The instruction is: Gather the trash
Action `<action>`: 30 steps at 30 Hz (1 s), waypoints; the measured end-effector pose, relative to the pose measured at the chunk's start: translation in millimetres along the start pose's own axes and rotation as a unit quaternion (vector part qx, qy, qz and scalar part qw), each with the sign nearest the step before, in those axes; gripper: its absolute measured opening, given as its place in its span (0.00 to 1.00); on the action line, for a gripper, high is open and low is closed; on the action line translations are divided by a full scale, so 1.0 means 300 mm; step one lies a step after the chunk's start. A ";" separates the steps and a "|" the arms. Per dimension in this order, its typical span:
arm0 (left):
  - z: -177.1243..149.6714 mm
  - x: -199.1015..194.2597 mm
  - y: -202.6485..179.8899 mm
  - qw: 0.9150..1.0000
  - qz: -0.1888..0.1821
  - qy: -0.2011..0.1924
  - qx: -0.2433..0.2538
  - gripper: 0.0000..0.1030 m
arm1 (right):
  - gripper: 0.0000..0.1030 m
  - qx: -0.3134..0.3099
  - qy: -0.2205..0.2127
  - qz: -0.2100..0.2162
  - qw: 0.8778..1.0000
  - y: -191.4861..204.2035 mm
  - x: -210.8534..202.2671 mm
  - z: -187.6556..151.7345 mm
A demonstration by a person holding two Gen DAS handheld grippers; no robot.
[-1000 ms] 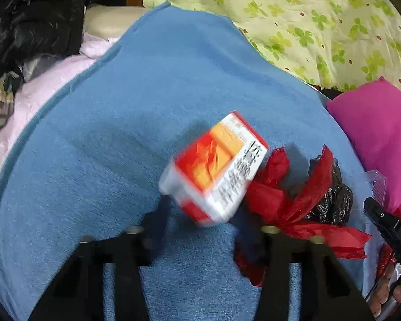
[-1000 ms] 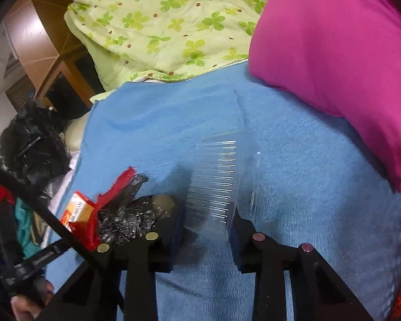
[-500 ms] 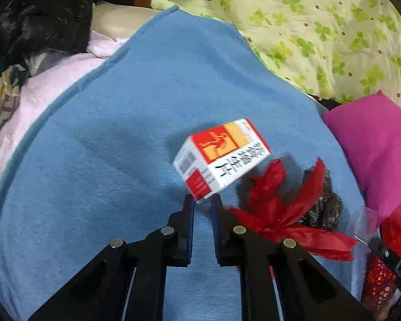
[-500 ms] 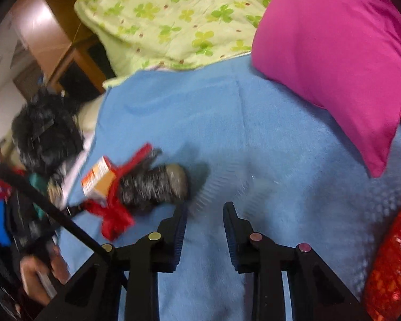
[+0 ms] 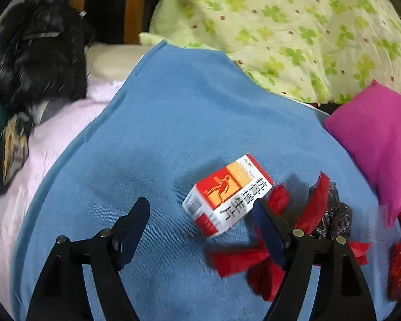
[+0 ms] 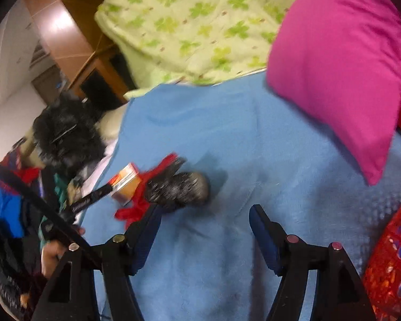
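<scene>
A red, orange and white carton box (image 5: 227, 196) lies on the blue blanket (image 5: 147, 147), just ahead of my open left gripper (image 5: 200, 211) and toward its right finger. Beside it lie a crumpled red wrapper (image 5: 254, 262) and a crumpled black bag (image 5: 334, 216). In the right wrist view the box (image 6: 125, 183), the red wrapper (image 6: 136, 206) and the black bag (image 6: 179, 188) lie left of and ahead of my open, empty right gripper (image 6: 204, 219).
A magenta pillow (image 6: 339, 61) lies at the right, a green clover-print quilt (image 5: 294, 26) at the back. A red mesh bag (image 6: 390, 264) is at the lower right. Black clothing (image 5: 32, 53) and a pink sheet (image 5: 40, 147) lie to the left.
Both grippers opened from shut. The clear plastic cup held by the right gripper a second ago is gone from view. The box now lies on the blanket, further right in the left view.
</scene>
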State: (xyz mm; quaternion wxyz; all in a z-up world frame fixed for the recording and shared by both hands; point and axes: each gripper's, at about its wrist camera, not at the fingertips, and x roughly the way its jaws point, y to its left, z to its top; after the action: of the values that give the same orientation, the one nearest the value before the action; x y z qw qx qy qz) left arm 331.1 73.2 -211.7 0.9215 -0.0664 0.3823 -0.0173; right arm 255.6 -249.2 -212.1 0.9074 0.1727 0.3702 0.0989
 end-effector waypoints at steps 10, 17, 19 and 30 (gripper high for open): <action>0.026 0.065 -0.023 1.000 -0.017 -0.003 0.020 0.78 | 0.40 0.068 -0.046 -0.080 0.993 -0.064 0.075 0.035; 0.018 0.096 -0.021 0.998 -0.064 0.022 0.009 0.68 | 0.37 0.040 -0.037 -0.054 0.997 -0.012 0.170 0.028; 0.017 0.090 -0.029 0.998 -0.062 0.021 0.015 0.66 | 0.37 -0.002 -0.050 -0.027 0.998 0.046 0.161 0.023; 0.013 0.092 -0.046 0.999 -0.045 0.017 0.023 0.69 | 0.64 0.090 -0.069 -0.031 0.993 -0.066 0.098 0.046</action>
State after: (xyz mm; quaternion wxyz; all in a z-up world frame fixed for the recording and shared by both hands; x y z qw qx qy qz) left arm 353.7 57.5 -226.4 0.9146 -0.0622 0.3937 -0.0687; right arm 287.1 -261.8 -229.2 0.9139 0.2488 0.3196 0.0253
